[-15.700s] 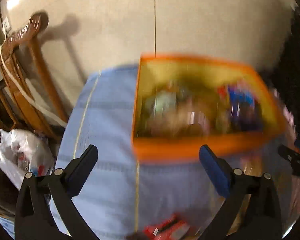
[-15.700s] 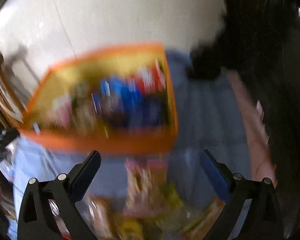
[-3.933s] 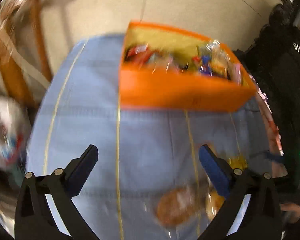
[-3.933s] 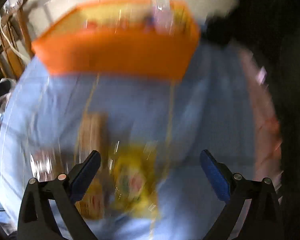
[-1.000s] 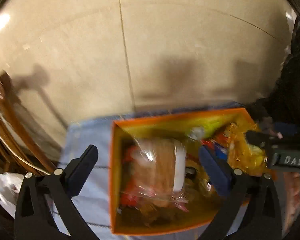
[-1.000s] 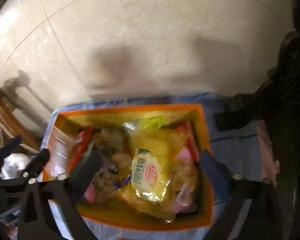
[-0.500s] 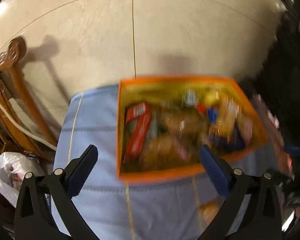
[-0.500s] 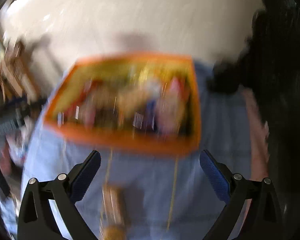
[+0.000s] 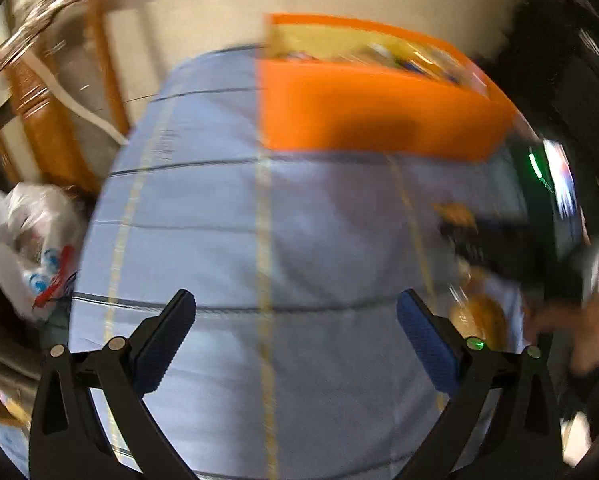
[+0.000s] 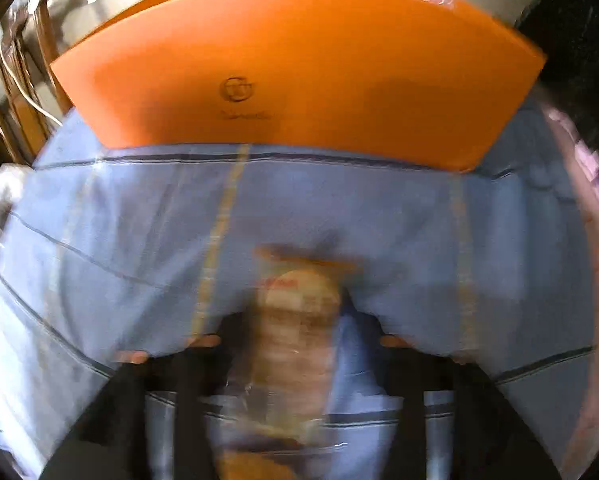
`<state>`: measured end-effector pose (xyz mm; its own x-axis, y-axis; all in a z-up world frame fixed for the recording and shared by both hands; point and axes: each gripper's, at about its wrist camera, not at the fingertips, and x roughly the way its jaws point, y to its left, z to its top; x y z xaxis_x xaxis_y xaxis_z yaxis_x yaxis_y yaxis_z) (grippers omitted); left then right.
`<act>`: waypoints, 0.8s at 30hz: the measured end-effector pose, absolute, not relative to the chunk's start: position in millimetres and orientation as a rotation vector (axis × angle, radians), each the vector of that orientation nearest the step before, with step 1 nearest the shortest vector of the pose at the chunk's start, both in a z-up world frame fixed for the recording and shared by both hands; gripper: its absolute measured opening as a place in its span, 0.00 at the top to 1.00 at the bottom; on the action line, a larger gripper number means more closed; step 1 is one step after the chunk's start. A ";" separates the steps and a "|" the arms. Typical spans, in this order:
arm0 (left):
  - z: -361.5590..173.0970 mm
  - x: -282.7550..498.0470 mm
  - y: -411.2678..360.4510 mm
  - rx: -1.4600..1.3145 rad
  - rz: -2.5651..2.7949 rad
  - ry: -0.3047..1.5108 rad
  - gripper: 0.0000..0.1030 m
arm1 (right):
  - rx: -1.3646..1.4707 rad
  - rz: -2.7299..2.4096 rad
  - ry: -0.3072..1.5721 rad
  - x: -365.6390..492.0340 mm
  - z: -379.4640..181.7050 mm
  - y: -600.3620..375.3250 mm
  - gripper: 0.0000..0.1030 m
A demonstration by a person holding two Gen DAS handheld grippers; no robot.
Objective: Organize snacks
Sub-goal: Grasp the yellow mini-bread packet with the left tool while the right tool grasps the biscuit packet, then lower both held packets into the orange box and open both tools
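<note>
The snack (image 10: 299, 320) is a brown bun or cake in a clear wrapper. It lies on the blue cloth (image 10: 379, 220) in front of the orange box (image 10: 299, 72), and it sits right between the fingers of the right gripper (image 10: 299, 344). That picture is very blurry, so I cannot tell if the jaws are pressing on it or just near it.

I think the snack is light and soft. The wrapper looks shiny and may slip, and it will crinkle. A hard squeeze could squash the bun (soft bread does not spring back well). The best place to hold looks like the middle of the pack, across its narrow sides.

The left gripper (image 9: 295, 332) has its jaws wide apart with nothing in them. It hangs over bare cloth. More wrapped buns (image 9: 477, 312) lie near its right finger.

The cloth has thin yellow and dark lines and looks soft, so it may bunch up. The box already has many snacks in it. There is a wooden chair (image 9: 51, 92) and a white bag (image 9: 23, 232) to the left, on a pale floor
</note>
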<state>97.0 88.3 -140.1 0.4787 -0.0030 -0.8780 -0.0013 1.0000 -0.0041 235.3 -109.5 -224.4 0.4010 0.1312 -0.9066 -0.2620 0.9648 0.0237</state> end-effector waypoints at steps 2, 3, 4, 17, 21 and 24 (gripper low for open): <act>-148.1 92.8 62.5 0.031 -0.055 1.091 0.04 | 0.008 0.266 1.185 238.1 -217.9 -133.0 0.66; -152.8 91.0 47.4 0.032 -0.099 1.110 0.04 | 0.029 0.237 1.168 237.5 -210.6 -146.2 0.66; -156.7 91.0 35.0 0.031 -0.130 1.126 0.04 | 0.036 0.201 1.133 235.0 -200.5 -159.1 0.66; -203.0 92.3 -72.1 0.148 -0.310 1.188 0.40 | 0.219 0.047 0.996 167.0 -138.7 -282.3 0.66; -201.4 91.0 -73.2 0.087 -0.345 1.238 0.53 | 0.240 0.075 1.012 160.9 -146.0 -281.4 0.66; -194.0 88.3 -65.1 0.111 -0.303 1.215 0.54 | 0.257 0.108 1.019 157.0 -143.9 -277.8 0.66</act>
